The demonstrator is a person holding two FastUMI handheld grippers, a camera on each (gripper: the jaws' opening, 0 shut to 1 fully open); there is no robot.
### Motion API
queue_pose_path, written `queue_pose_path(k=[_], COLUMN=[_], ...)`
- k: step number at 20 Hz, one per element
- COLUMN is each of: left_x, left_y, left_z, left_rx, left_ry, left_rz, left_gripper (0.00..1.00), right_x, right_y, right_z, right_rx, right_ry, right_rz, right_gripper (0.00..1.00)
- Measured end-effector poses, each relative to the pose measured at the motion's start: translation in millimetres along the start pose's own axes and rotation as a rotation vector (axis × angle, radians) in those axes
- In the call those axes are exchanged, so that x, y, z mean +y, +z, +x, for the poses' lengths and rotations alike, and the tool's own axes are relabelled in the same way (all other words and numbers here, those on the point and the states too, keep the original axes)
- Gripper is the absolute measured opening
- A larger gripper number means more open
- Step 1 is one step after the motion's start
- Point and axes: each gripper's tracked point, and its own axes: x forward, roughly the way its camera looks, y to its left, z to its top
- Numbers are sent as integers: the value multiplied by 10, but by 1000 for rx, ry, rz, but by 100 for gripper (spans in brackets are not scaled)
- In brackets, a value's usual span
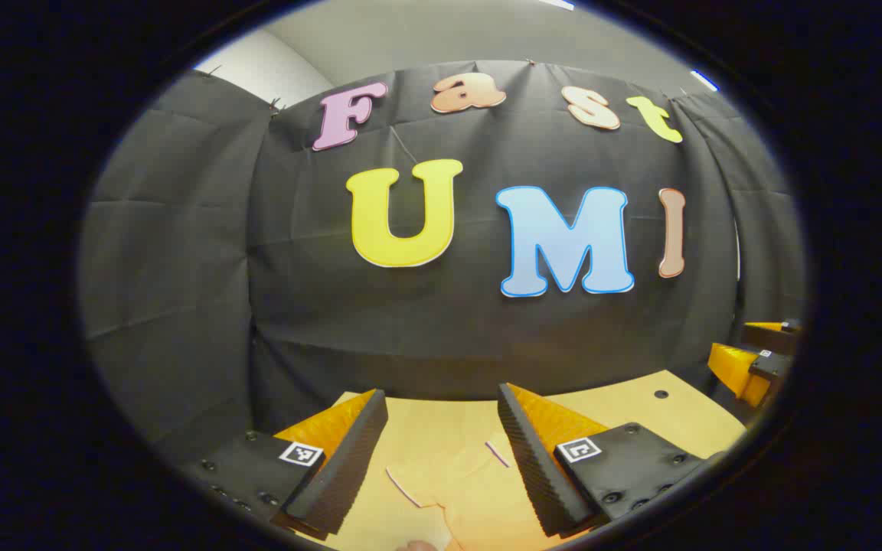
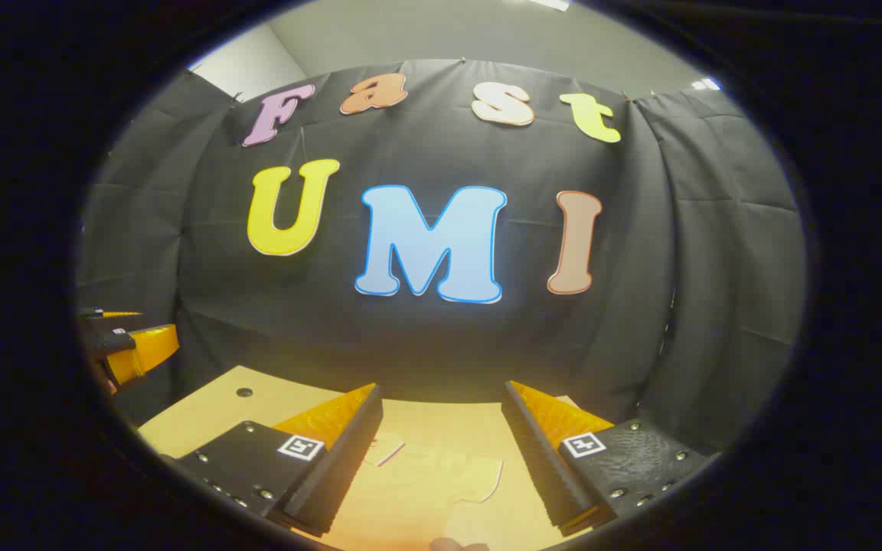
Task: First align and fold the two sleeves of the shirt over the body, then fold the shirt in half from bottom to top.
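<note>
In the left gripper view we see our left gripper (image 1: 441,448) held above the table (image 1: 686,417), its two fingers spread wide with nothing between them, so it is released. Through the gap we look down on the shirt (image 1: 479,478), a pale yellowish garment lying flat on the tabletop; a short sleeve (image 1: 414,482) with a thin dark-edged hem points toward the left finger, and another hem line shows just beside the right finger. The shirt's colour is close to the table's, so we cannot make out its full outline. A small dark hole (image 1: 661,394) sits in the tabletop farther right, and at the far right edge of this view we see the right gripper (image 1: 755,360), well apart from ours and over the table's corner. In the right gripper view the left gripper (image 2: 123,344) shows at the far left edge, off beyond the table's side, and the dark hole (image 2: 243,392) lies near it. Our right gripper (image 2: 441,444) is likewise released, fingers wide apart and gripping nothing, hovering over the table (image 2: 204,421). Between its fingers the shirt (image 2: 418,478) lies flat, one sleeve (image 2: 479,478) reaching toward the right finger, touching neither finger. Behind everything hangs the black cloth wall (image 2: 426,344).
</note>
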Motion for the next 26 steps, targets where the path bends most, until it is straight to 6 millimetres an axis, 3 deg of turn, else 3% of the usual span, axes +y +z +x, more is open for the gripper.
queue_pose_path(k=[10, 13, 18, 26], left_x=[-39, -49, -42, -16], left_y=[-14, -38, -65, -117], left_z=[100, 124, 147, 177], left_rx=[-1, 3, 10, 31], left_ry=[4, 3, 7, 25], left_rz=[0, 0, 4, 13], left_gripper=[94, 95, 95, 95], right_x=[5, -56, -150, -388], right_y=[-145, -273, -708, -1711], right_z=[122, 275, 581, 1134], right_rx=[33, 70, 173, 398], right_ry=[19, 18, 15, -5], right_rz=[9, 12, 35, 83], right_gripper=[98, 98, 98, 98])
